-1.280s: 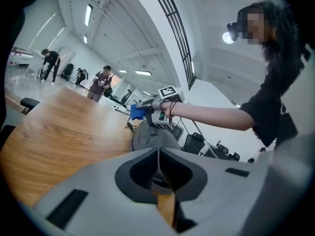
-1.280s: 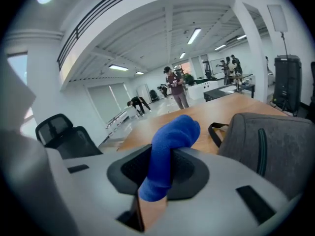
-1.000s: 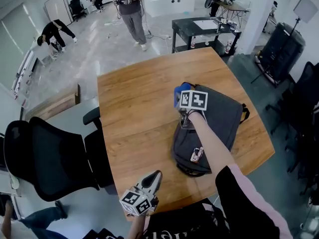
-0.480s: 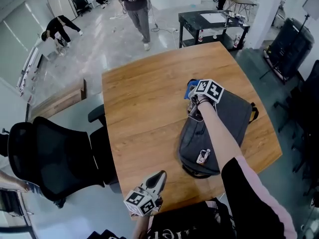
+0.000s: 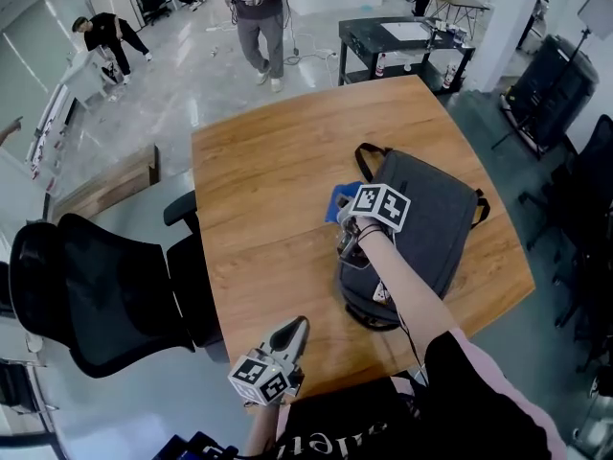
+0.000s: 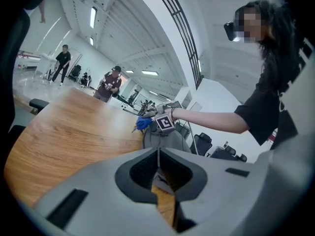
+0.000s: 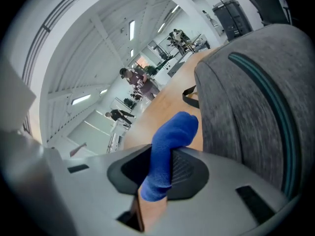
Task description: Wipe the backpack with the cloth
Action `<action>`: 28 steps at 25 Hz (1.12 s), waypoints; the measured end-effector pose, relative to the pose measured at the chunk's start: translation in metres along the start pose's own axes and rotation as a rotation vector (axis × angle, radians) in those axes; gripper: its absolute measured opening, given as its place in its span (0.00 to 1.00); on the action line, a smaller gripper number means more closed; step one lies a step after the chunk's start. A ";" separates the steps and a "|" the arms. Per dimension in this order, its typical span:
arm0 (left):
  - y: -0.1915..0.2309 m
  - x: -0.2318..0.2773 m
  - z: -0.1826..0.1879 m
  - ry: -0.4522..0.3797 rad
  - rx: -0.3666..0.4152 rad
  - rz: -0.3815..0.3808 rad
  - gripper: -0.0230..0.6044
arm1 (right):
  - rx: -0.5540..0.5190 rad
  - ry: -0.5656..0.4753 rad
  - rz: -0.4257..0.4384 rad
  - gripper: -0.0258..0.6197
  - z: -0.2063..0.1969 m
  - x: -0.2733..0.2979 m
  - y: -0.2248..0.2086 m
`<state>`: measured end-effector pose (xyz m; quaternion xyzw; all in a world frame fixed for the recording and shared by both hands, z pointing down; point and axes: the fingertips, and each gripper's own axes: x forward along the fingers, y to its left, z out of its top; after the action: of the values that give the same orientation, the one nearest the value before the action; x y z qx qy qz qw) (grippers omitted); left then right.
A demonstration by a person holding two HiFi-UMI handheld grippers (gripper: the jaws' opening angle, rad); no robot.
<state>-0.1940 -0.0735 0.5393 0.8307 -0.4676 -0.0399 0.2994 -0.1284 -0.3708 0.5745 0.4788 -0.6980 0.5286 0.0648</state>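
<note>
Head view: right gripper [image 5: 352,211] pinches cloth [image 5: 336,203] (mostly hidden) beside backpack [image 5: 431,220]; left gripper [image 5: 295,332] closed.

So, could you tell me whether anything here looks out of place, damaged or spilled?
Nothing stands out. The grey backpack lies flat on the wooden table with no visible damage or spill. The right gripper holds the blue cloth beside it, and the left gripper hangs shut and empty at the table's near edge.

Dark grey backpack [image 5: 426,214] flat on table [image 5: 259,180]; blue cloth [image 5: 338,200] bunched in right gripper [image 7: 158,157], beside backpack
</note>
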 end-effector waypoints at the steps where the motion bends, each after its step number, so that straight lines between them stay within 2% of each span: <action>1: 0.001 -0.002 0.000 -0.003 0.001 0.000 0.04 | -0.021 0.009 0.007 0.18 -0.012 -0.005 0.001; 12: -0.001 -0.026 -0.009 -0.007 0.013 -0.016 0.04 | -0.141 0.127 0.108 0.18 -0.150 -0.072 0.020; 14: -0.003 -0.030 -0.012 -0.005 0.015 -0.023 0.04 | -0.225 0.149 0.097 0.18 -0.175 -0.084 0.015; 19: -0.012 -0.032 -0.013 -0.003 0.025 -0.058 0.04 | -0.564 0.212 0.044 0.18 -0.224 -0.112 -0.006; 24: -0.017 -0.028 -0.015 0.004 0.033 -0.085 0.04 | -0.683 0.260 0.033 0.18 -0.244 -0.139 -0.024; 28: -0.022 -0.025 -0.015 0.008 0.034 -0.102 0.04 | -0.771 0.227 0.071 0.18 -0.236 -0.158 -0.010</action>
<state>-0.1866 -0.0380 0.5349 0.8585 -0.4243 -0.0437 0.2847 -0.1350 -0.0866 0.5893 0.3334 -0.8496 0.2796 0.2980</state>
